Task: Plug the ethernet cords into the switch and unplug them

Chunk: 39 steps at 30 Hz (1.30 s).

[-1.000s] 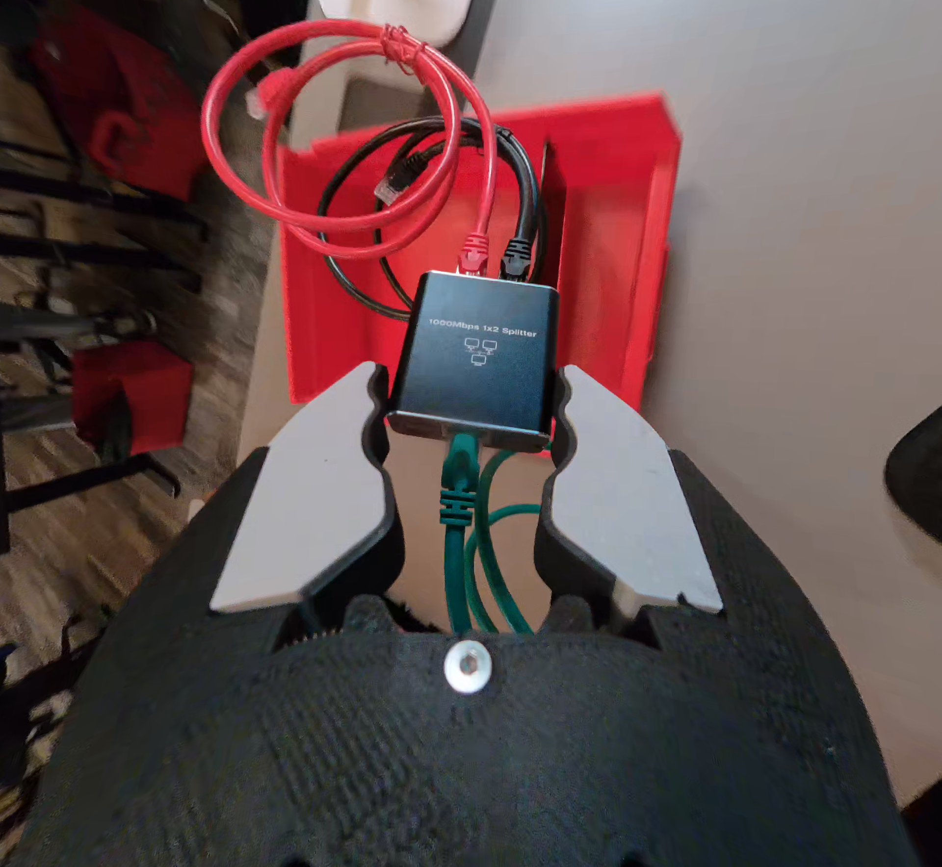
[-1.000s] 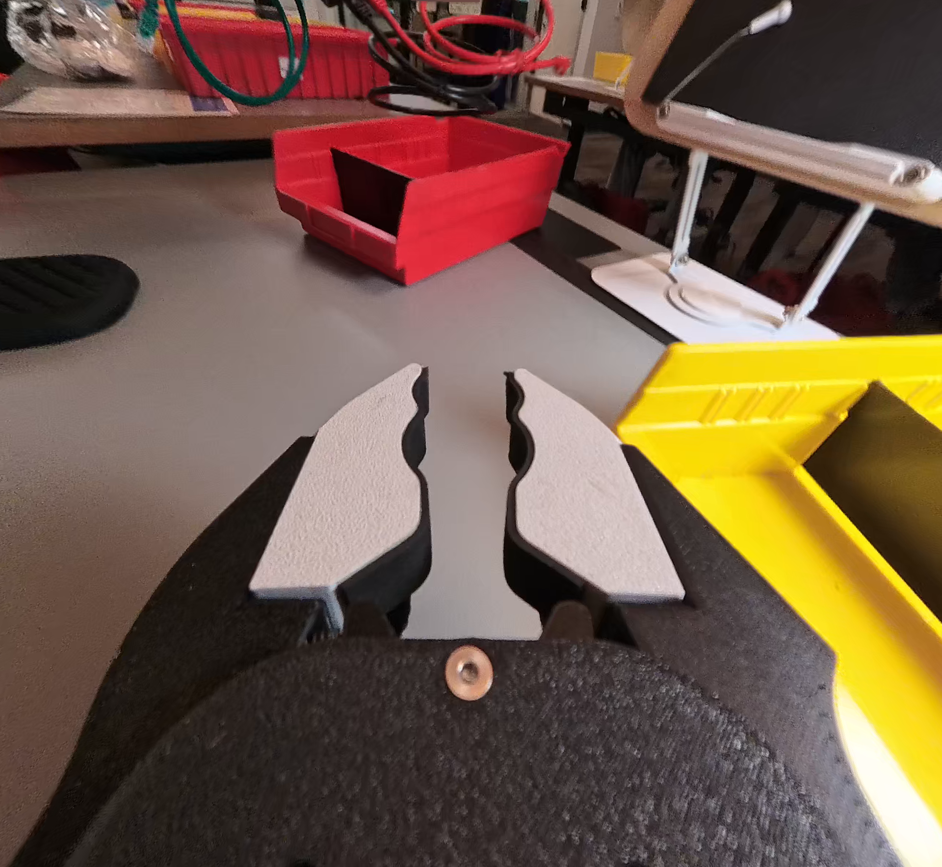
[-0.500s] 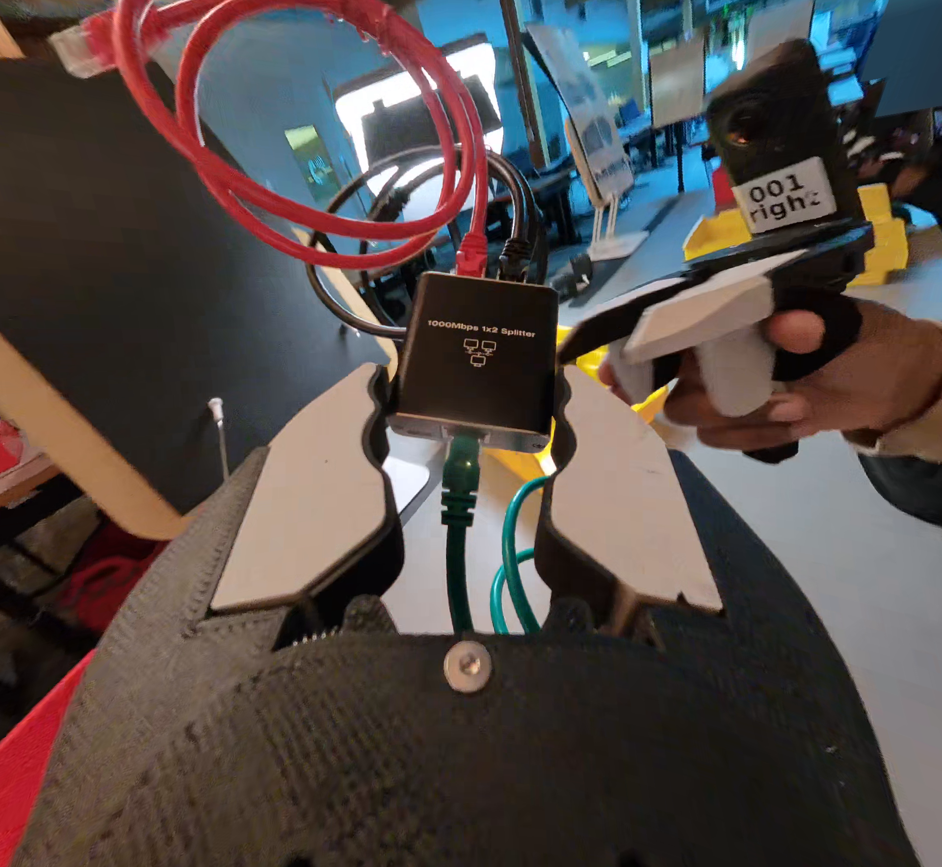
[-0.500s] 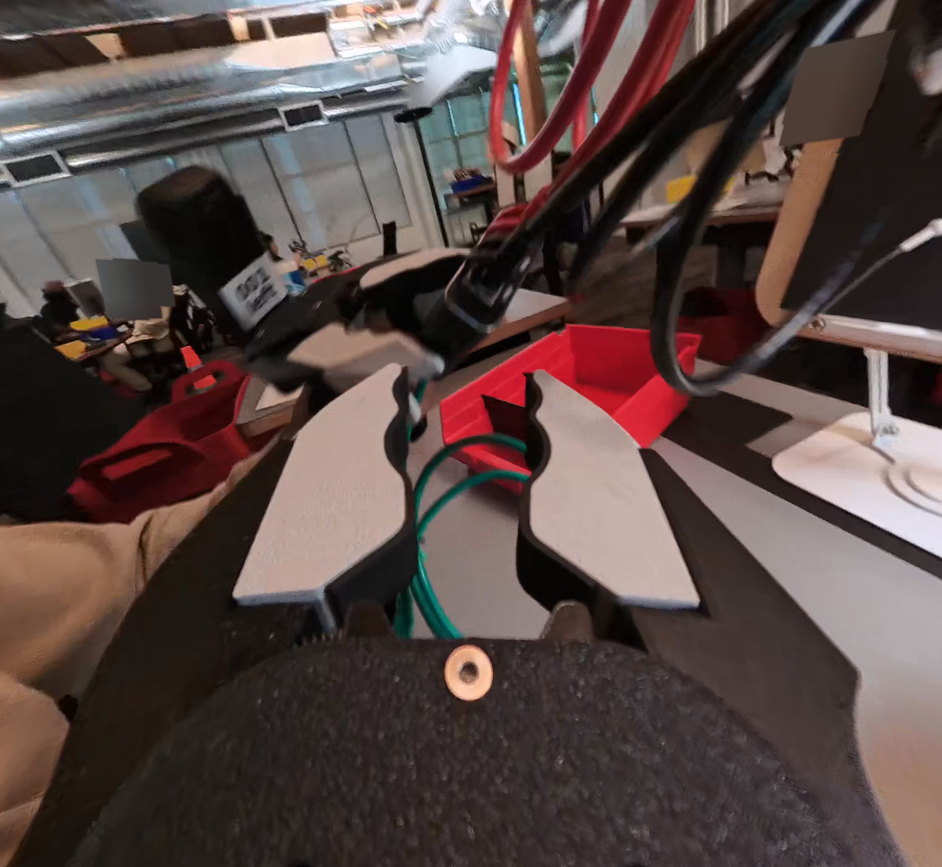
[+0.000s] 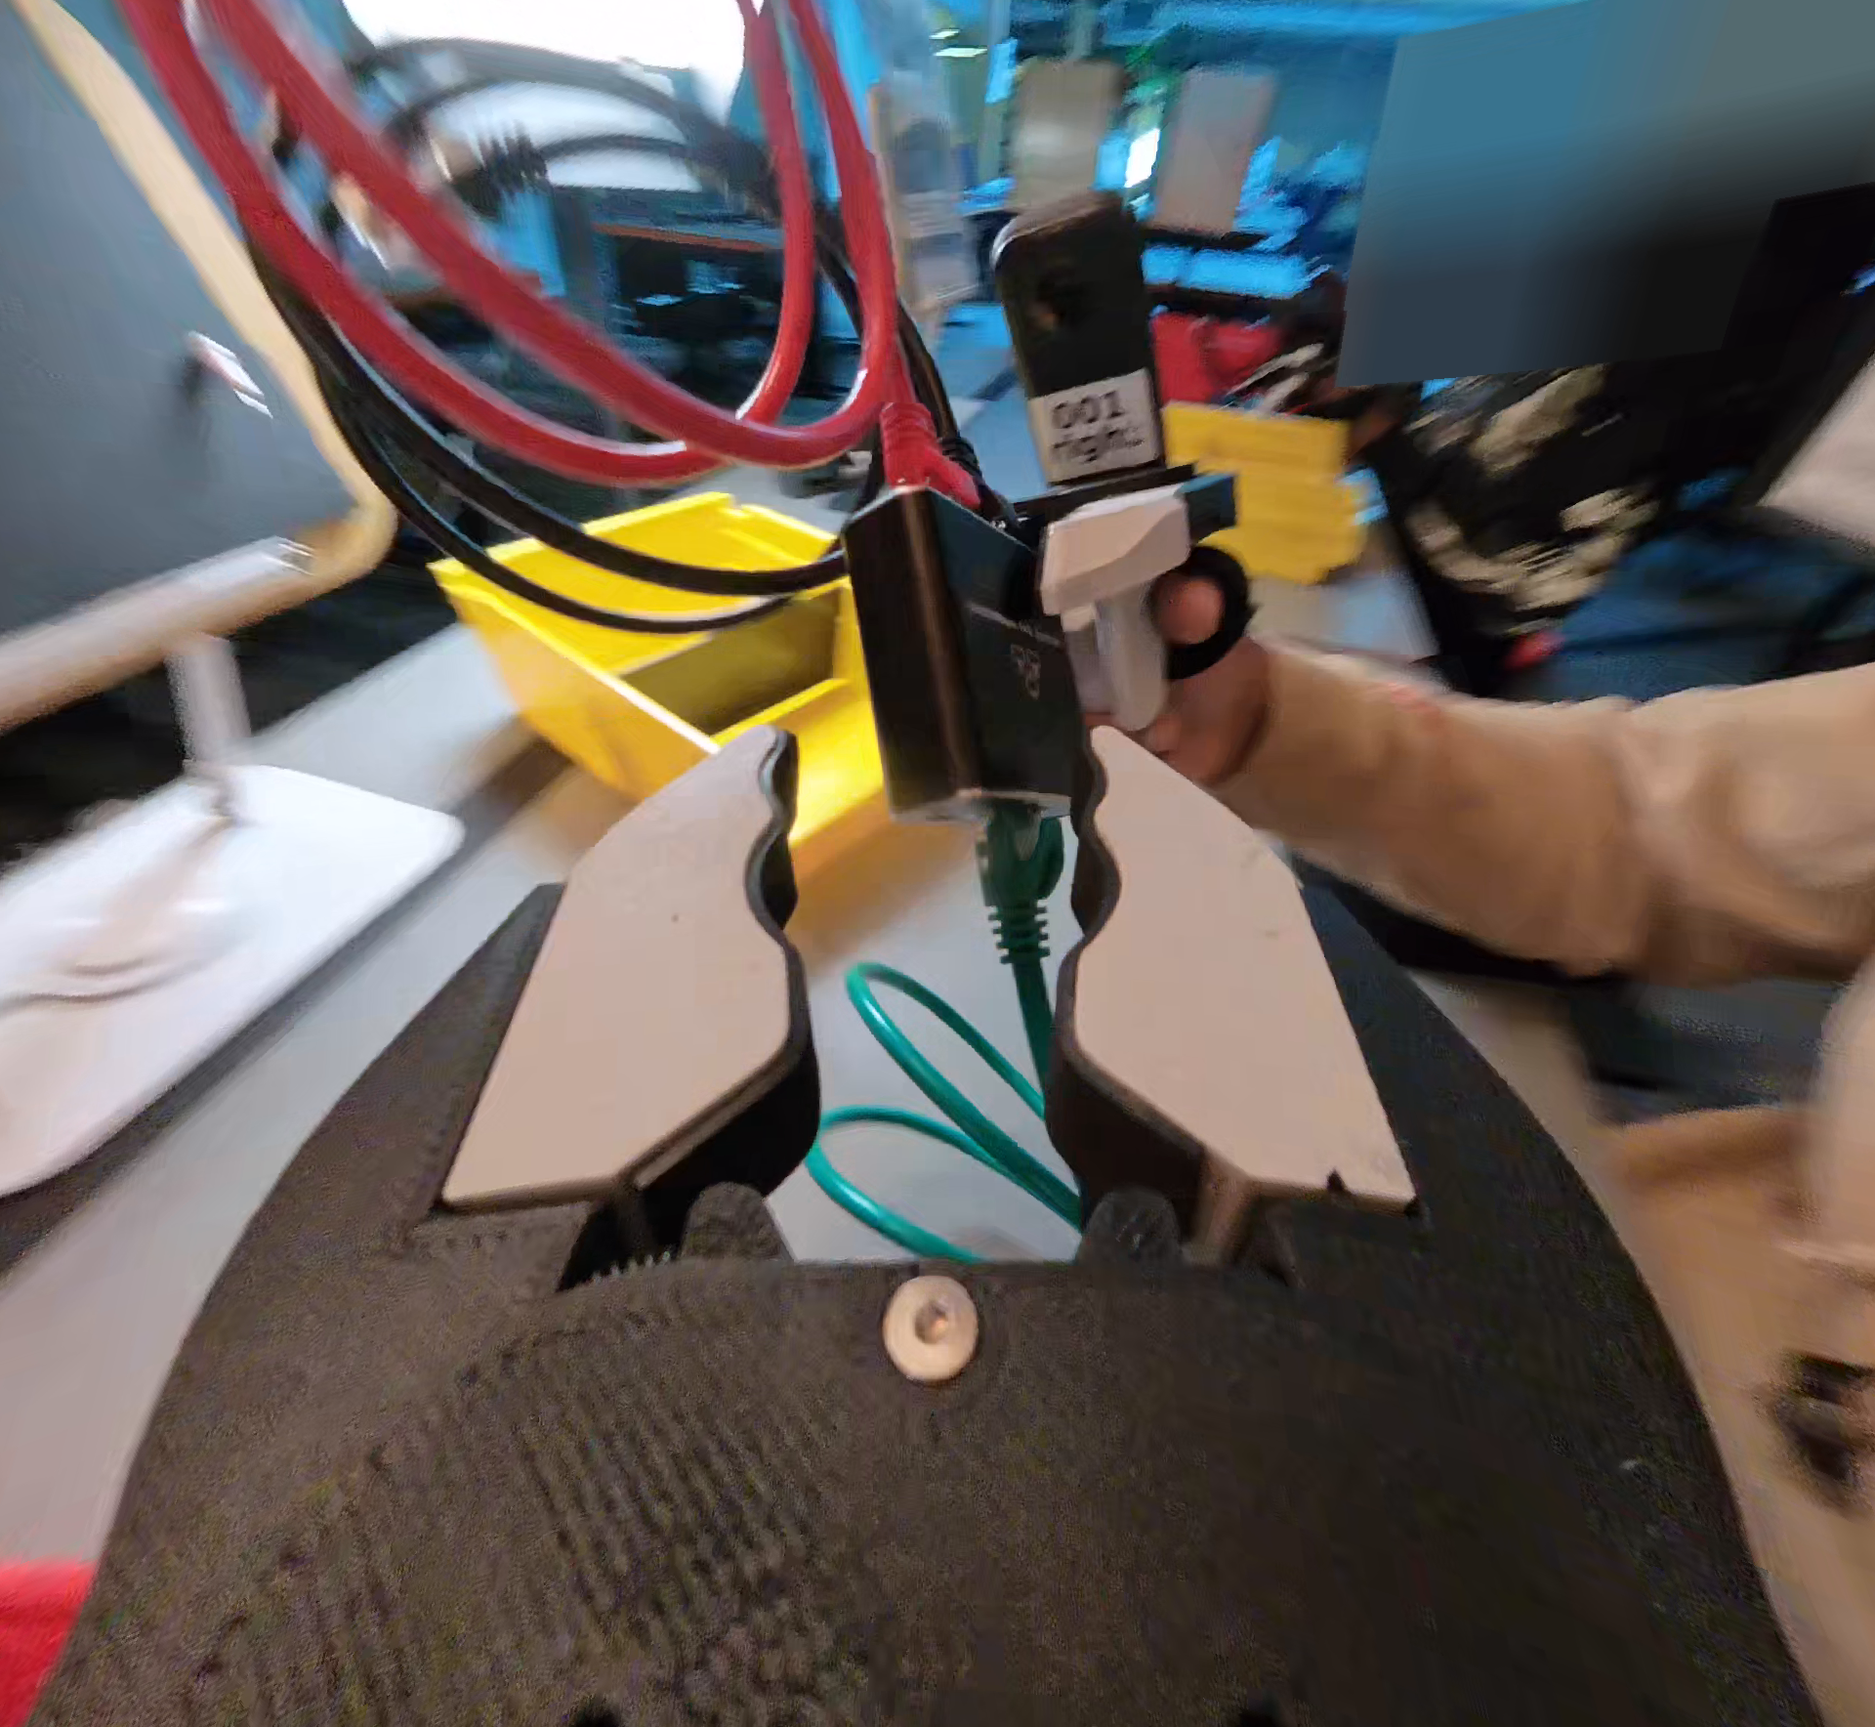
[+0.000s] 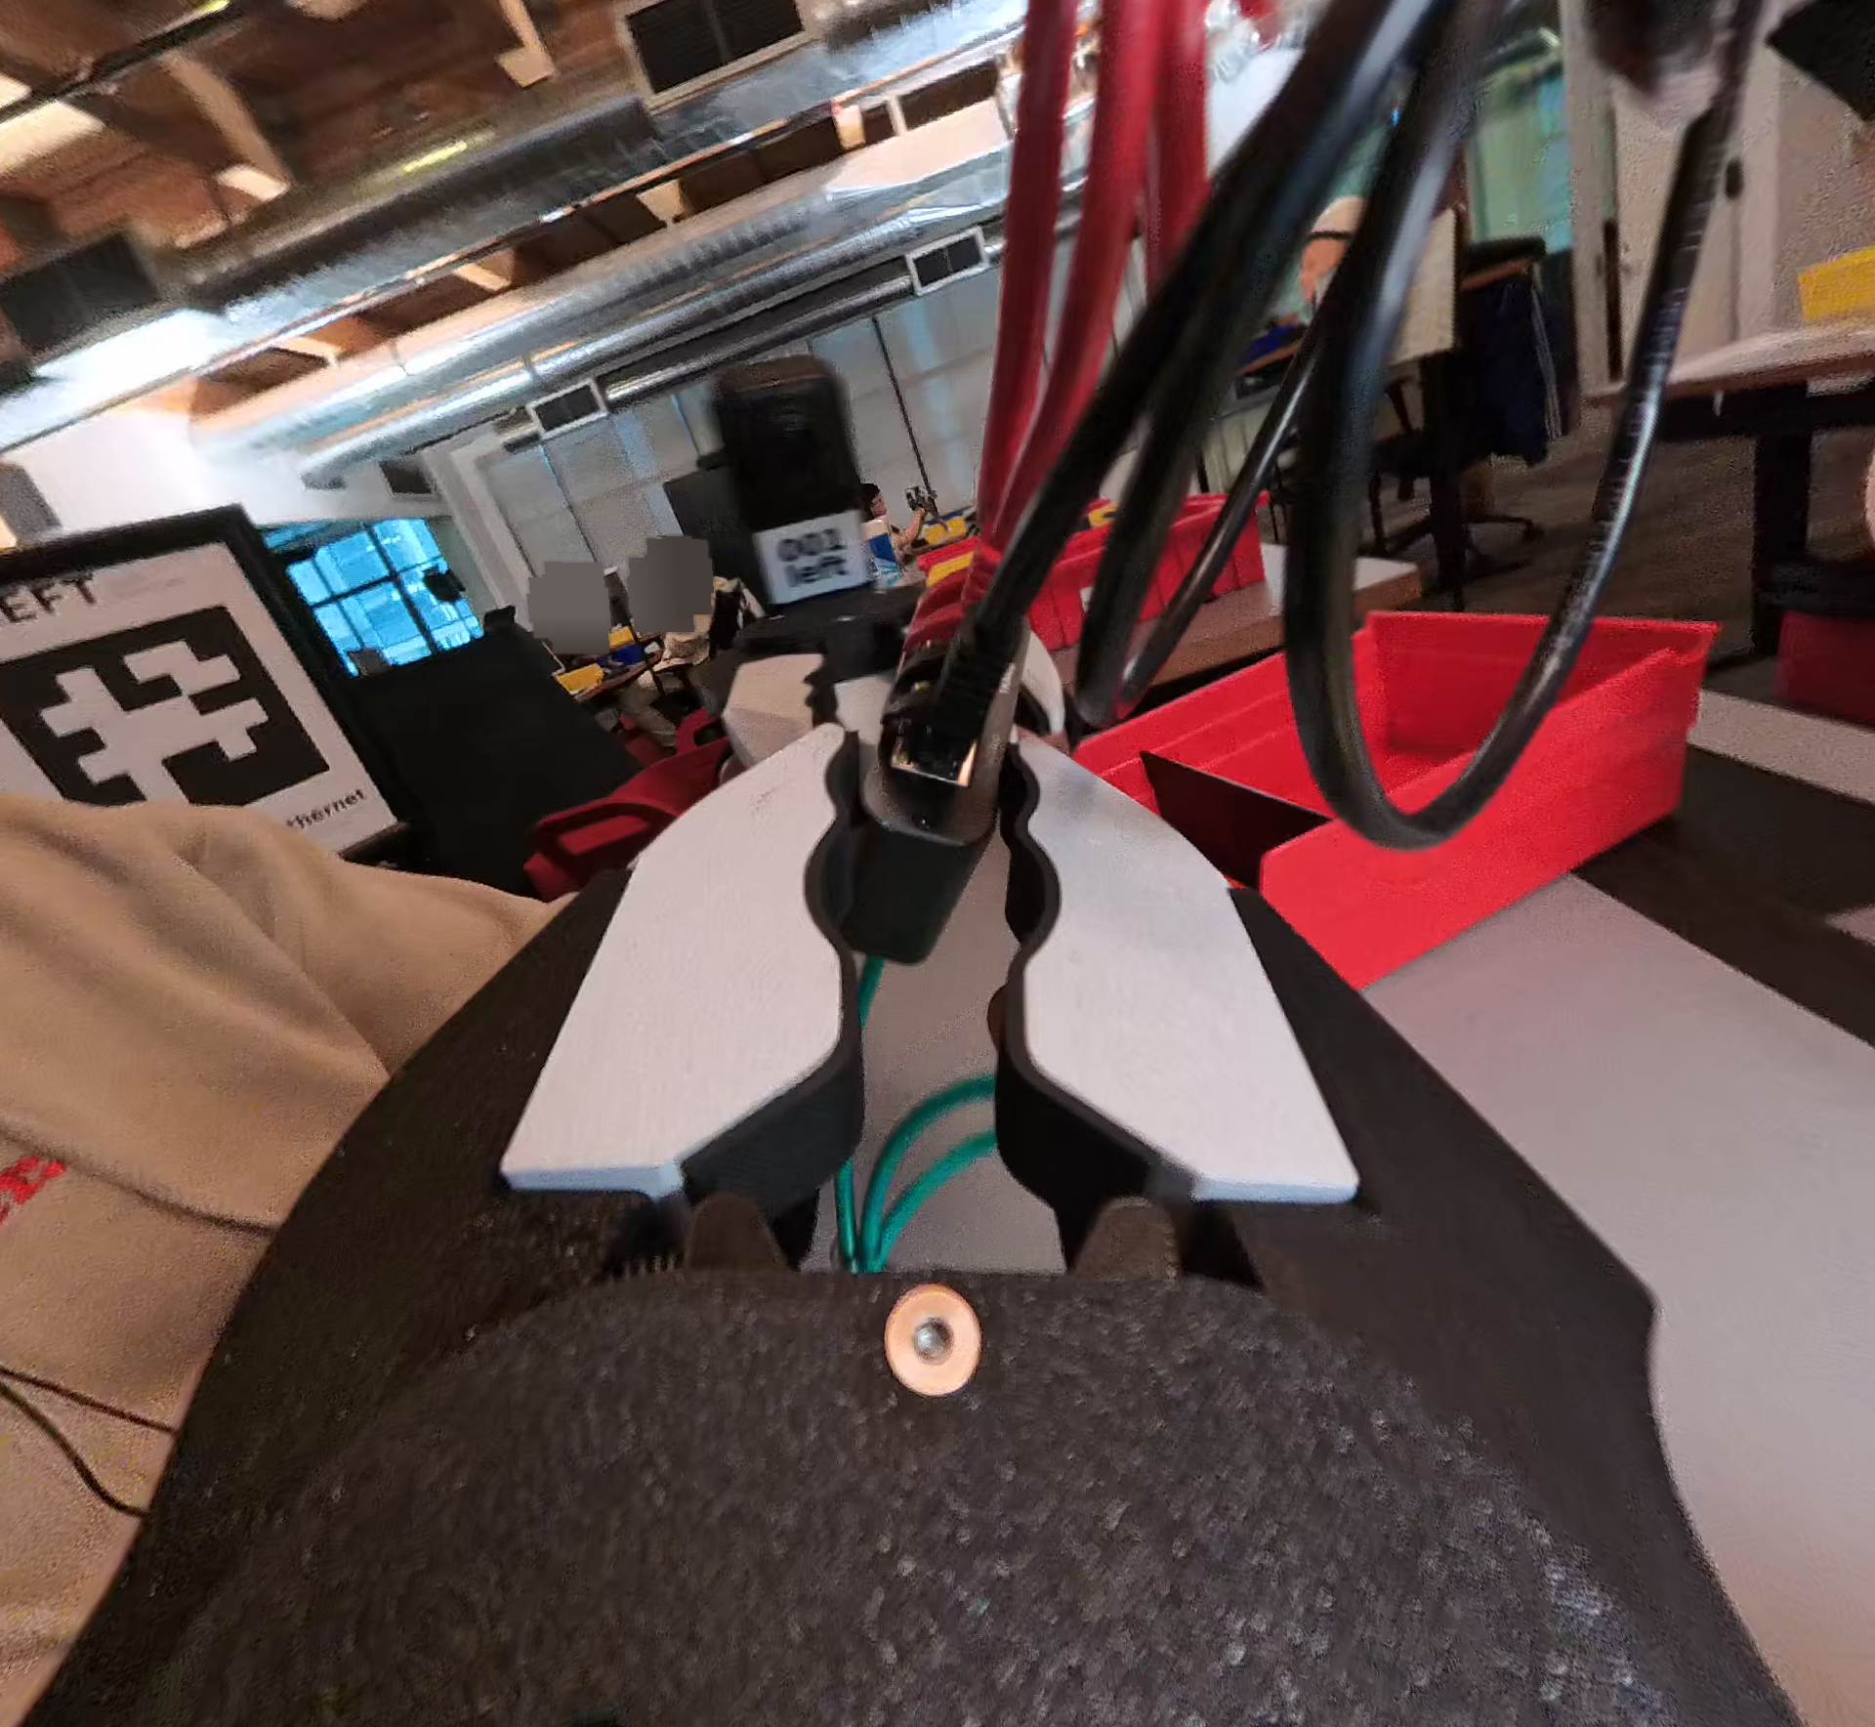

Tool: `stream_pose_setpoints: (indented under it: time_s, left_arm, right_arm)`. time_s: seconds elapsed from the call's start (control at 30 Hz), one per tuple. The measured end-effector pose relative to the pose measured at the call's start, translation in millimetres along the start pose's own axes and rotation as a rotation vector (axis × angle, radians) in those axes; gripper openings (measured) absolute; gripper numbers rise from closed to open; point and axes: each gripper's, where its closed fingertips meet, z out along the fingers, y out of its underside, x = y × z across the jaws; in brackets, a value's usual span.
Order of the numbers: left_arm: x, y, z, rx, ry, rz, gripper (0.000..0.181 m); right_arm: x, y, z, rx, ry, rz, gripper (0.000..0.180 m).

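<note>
The black switch point(image 5: 954, 643) hangs in the air, edge-on in the left wrist view. A green cord point(image 5: 1020, 887) is plugged into its near end. A red cord point(image 5: 487, 298) and a black cord point(image 5: 568, 552) are plugged into its far end and loop upward. My left gripper point(image 5: 933, 755) is open; only its right finger lies against the switch. My right gripper point(image 6: 928, 755) is shut on the switch point(image 6: 903, 866), and it also shows in the left wrist view point(image 5: 1116, 552). The black cord's plug point(image 6: 954, 694) sits just beyond the right fingertips.
A yellow bin point(image 5: 609, 663) stands on the grey table behind the switch. A red bin point(image 6: 1471, 765) stands to the right in the right wrist view. A white stand base point(image 5: 152, 917) lies at the left. A person's beige sleeve point(image 5: 1522, 816) reaches in from the right. Less than 4 cm separates the two grippers' tips.
My left gripper has opened and let go of the switch. My right gripper has moved in and shut on it. The switch has turned edge-on to the left wrist camera.
</note>
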Motion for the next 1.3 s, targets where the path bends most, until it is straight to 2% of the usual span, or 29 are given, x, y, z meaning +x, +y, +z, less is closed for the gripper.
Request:
stream_pose_setpoints:
  time_s: [0.07, 0.13, 0.17, 0.23, 0.3, 0.5, 0.63, 0.73, 0.77, 0.87, 1.0, 1.17, 1.3]
  left_arm:
    - [10, 2, -1, 0.010, 0.146, -0.141, 0.051]
    - [23, 6, 2, -0.005, 0.245, -0.192, 0.047]
    - [24, 9, 5, -0.015, 0.244, -0.180, 0.044]
    - [24, 14, 9, -0.043, 0.206, -0.102, 0.025]
    - [22, 19, 7, -0.098, 0.180, -0.051, 0.025]
    - [23, 35, -12, -0.312, 0.179, -0.024, 0.025]
    - [28, 52, -27, -0.493, 0.158, 0.000, 0.025]
    - [40, 53, -28, -0.535, 0.177, 0.013, 0.025]
    - [41, 54, -28, -0.551, 0.170, 0.023, 0.025]
    - [41, 54, -31, -0.557, 0.150, 0.073, 0.025]
    - [32, 26, -26, -0.374, 0.089, 0.077, 0.027]
    - [27, -20, -35, -0.127, 0.001, 0.074, 0.033]
    - [58, -24, -25, -0.102, 0.089, 0.083, 0.032]
  right_arm:
    - [-6, 1, 3, 0.015, -0.012, -0.057, 0.025]
    - [-12, 3, 8, 0.038, -0.019, -0.098, 0.024]
    - [-15, 3, 11, 0.059, -0.031, -0.104, 0.024]
    - [-18, 2, 14, 0.095, -0.034, -0.101, 0.024]
    - [-18, 6, 16, 0.063, -0.020, -0.123, 0.024]
    - [-17, 35, 15, -0.252, 0.032, -0.295, 0.025]
    - [-25, 61, 13, -0.447, -0.005, -0.305, 0.038]
    - [-21, 89, 21, -0.562, 0.024, -0.404, 0.044]
    - [-26, 94, 27, -0.554, -0.001, -0.411, 0.033]
    - [-32, 94, 35, -0.491, -0.042, -0.361, 0.026]
    - [-28, 70, 38, -0.291, -0.042, -0.269, 0.025]
    - [-13, 34, 23, -0.055, -0.007, -0.197, 0.025]
    - [-12, 0, 5, 0.135, 0.007, -0.203, 0.025]
